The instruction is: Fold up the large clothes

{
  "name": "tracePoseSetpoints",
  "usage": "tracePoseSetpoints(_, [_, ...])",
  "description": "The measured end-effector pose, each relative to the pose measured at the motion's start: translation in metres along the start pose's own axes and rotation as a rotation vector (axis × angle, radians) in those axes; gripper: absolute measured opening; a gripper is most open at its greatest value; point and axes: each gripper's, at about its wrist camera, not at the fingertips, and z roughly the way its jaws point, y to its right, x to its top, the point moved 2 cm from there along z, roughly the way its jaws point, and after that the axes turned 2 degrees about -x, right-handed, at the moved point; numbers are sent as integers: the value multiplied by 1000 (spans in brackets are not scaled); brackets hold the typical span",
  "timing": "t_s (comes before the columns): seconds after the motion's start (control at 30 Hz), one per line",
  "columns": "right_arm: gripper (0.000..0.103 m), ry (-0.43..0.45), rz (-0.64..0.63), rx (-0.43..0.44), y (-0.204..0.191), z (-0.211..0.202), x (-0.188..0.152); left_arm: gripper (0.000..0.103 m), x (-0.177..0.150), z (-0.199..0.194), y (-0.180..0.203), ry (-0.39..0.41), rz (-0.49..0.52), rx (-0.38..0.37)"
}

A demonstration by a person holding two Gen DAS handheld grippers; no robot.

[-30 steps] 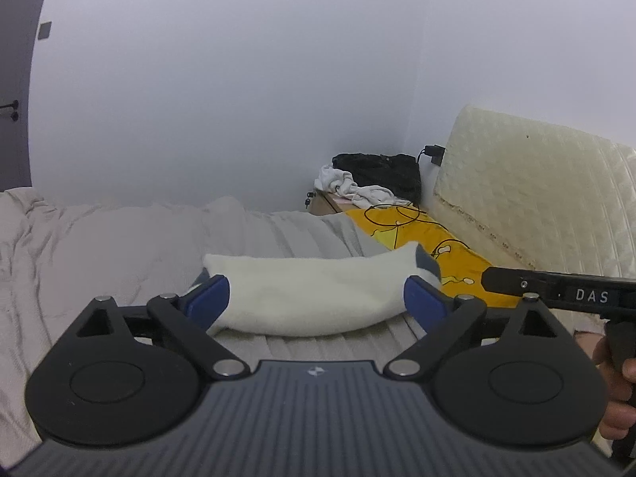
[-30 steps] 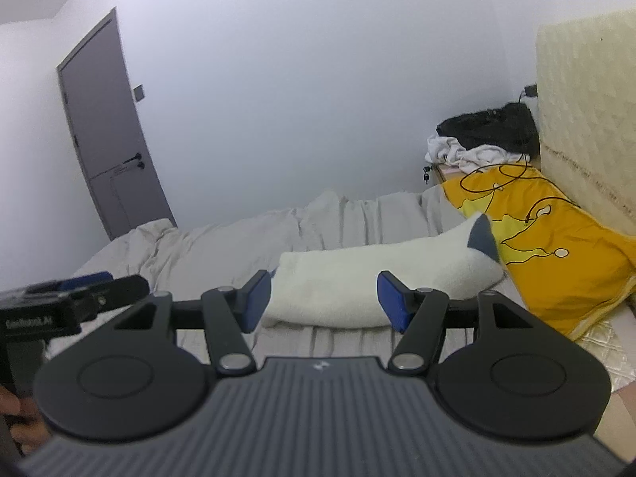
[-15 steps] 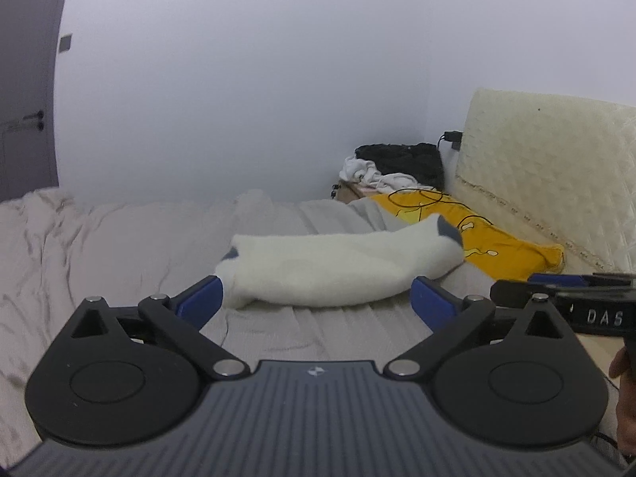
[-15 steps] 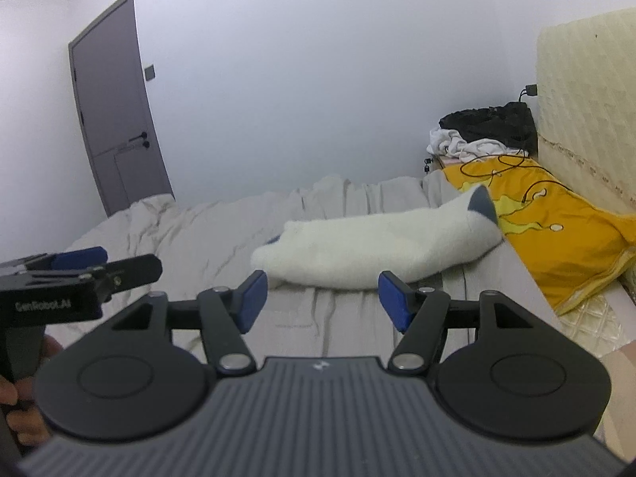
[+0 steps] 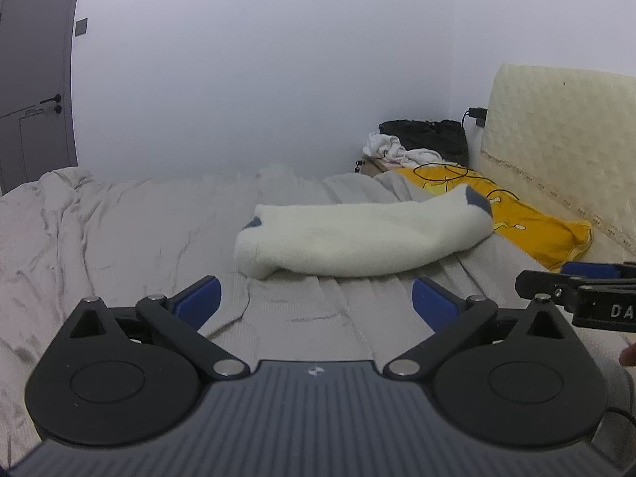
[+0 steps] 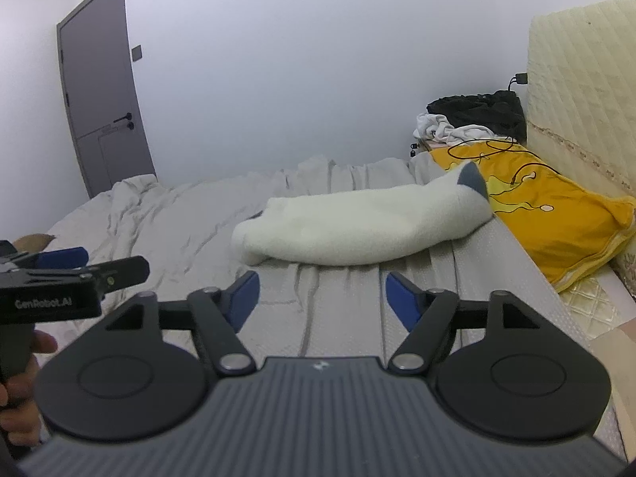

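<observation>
A white fleecy garment (image 5: 357, 238) lies on the bed as a long, soft roll, its nap thick and matted, with a small grey-blue patch at each end. It rests on a grey bedspread (image 5: 119, 230), which is ribbed and fairly smooth in front of the garment and crumpled into fine creases to the garment's left. Against the garment's right end sits a yellow pillow (image 6: 556, 214) with a printed drawing, a thin dark cable (image 6: 489, 151) looped over it. Behind the pillow rises a cream quilted headboard (image 5: 564, 127), padded in small diamonds. Beyond the garment's far right end a low stand holds crumpled white cloth (image 5: 397, 151) and a black bag (image 5: 429, 135); the stand itself is mostly hidden. Far to the garment's left stands a grey door (image 6: 99, 91).

The left gripper (image 5: 316, 298) hangs in front of the garment, its blue pads spread wide with only bedspread between them; its jaws have just been opening. The right gripper (image 6: 322, 296) also hangs short of the garment, jaws apart and empty, and they too have just been opening. Neither touches the fleece.

In each wrist view the other gripper is cut off at the frame edge, and only part of the person's hand (image 6: 24, 389) shows. How the garment is folded inside the roll cannot be made out.
</observation>
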Motion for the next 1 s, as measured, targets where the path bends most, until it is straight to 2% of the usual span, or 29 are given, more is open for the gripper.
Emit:
tracePoseSetpoints(0.1, [102, 12, 0, -21, 1, 2, -1, 103, -1, 1, -3, -5, -3, -1])
tracePoseSetpoints(0.13, [103, 14, 0, -28, 1, 3, -2, 103, -1, 1, -4, -7, -8, -2])
tracePoseSetpoints(0.43, [103, -12, -13, -45, -3, 10, -9, 103, -4, 4, -9, -24, -27, 7])
tracePoseSetpoints(1.0, [103, -26, -29, -35, -12, 7, -11, 103, -5, -1, -6, -6, -30, 16])
